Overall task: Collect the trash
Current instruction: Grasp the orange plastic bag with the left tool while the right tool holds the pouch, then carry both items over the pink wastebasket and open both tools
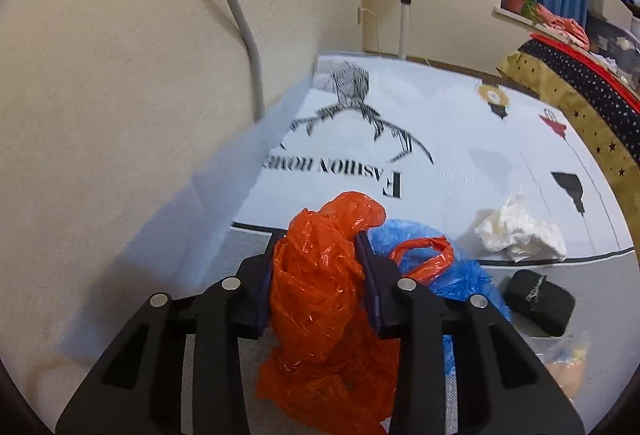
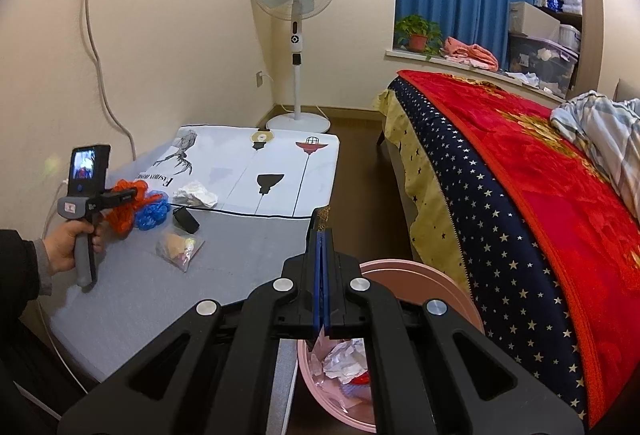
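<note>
A: Status on left gripper [image 1: 316, 259]?
B: Clamped on the orange plastic bag [image 1: 320, 295]. Both pads press into the crumpled film; bag bulges above and below the fingers. Bag sits on the grey part of the desk [image 2: 224, 251], near the wall edge.
A: Other trash around it?
B: Blue plastic bag [image 1: 420, 247] touching the orange one at its 3 o'clock, an orange handle loop lying over it. White crumpled paper [image 1: 520, 231] further out at 2 o'clock, on the printed white cloth [image 1: 460, 139]. Black pouch [image 1: 540, 303] at 4 o'clock from the blue bag. Clear packet [image 2: 180, 247] with pale contents near the black pouch, closer to the desk's front.
A: Right gripper [image 2: 322, 235]?
B: Fingers pressed together, nothing between them. It points over the desk's right edge, above the pink bin [image 2: 440, 283] standing on the floor between desk and bed [image 2: 540, 195].
A: Bin contents?
B: Crumpled white paper and clear film, something red underneath, can't tell what.
A: Left hand [image 2: 66, 245] visible?
B: Yes, right wrist view at 9 o'clock, wrapped round the grey handle.
</note>
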A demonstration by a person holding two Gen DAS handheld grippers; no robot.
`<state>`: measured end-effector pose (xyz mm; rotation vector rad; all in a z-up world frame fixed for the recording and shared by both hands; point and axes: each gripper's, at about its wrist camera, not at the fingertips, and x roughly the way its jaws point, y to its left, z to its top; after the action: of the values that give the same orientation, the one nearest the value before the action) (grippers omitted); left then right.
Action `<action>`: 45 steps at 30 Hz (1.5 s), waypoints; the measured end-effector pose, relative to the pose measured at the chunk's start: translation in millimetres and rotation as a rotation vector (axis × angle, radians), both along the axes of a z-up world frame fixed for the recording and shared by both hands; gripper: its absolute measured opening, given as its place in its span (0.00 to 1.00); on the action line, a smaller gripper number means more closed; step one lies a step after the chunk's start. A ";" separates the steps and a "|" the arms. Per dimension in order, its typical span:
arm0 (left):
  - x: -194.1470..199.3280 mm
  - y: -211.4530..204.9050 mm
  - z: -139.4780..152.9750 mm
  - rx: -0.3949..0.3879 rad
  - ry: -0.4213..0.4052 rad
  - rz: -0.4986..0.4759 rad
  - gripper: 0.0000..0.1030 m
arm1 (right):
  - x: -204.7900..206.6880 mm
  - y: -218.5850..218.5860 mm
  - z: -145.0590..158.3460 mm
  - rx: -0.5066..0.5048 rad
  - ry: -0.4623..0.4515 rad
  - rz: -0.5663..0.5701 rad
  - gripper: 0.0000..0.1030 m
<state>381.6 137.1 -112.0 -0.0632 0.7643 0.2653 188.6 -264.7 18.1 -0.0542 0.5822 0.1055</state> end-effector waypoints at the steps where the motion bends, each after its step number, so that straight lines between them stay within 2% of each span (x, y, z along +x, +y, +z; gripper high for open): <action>1: -3.9 -0.2 6.6 0.002 -0.006 0.005 0.34 | -1.0 -0.7 0.4 0.002 -0.001 0.000 0.01; 3: -11.8 -1.3 20.7 0.010 -0.018 0.014 0.34 | -3.4 -3.1 1.5 0.005 -0.007 0.000 0.01; 8: -48.2 -15.5 76.6 0.037 -0.064 0.025 0.34 | -12.2 -8.3 9.7 0.030 -0.028 0.019 0.01; 11: -86.3 -38.1 114.9 0.018 -0.111 -0.020 0.34 | -20.0 -8.8 15.3 0.035 -0.052 0.036 0.01; 16: -153.7 -95.1 150.2 0.032 -0.141 -0.132 0.34 | -33.1 -10.2 23.0 0.046 -0.082 0.054 0.01; 23: -233.8 -175.9 159.1 0.009 -0.104 -0.282 0.34 | -65.7 -25.2 33.0 0.086 -0.102 0.037 0.01; 29: -278.6 -211.6 163.5 -0.006 -0.095 -0.379 0.34 | -104.2 -38.0 44.1 0.136 -0.096 0.026 0.01; 38: -309.6 -250.6 166.9 -0.035 -0.084 -0.473 0.34 | -162.5 -45.9 52.7 0.158 -0.145 0.045 0.01; 45: -312.0 -271.0 163.9 -0.024 -0.071 -0.516 0.34 | -172.3 -60.9 47.9 0.176 -0.137 0.018 0.01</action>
<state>69.6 -133.8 51.9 0.1013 0.6877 -0.2358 16.3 -325.7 66.0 0.1034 0.4335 0.1683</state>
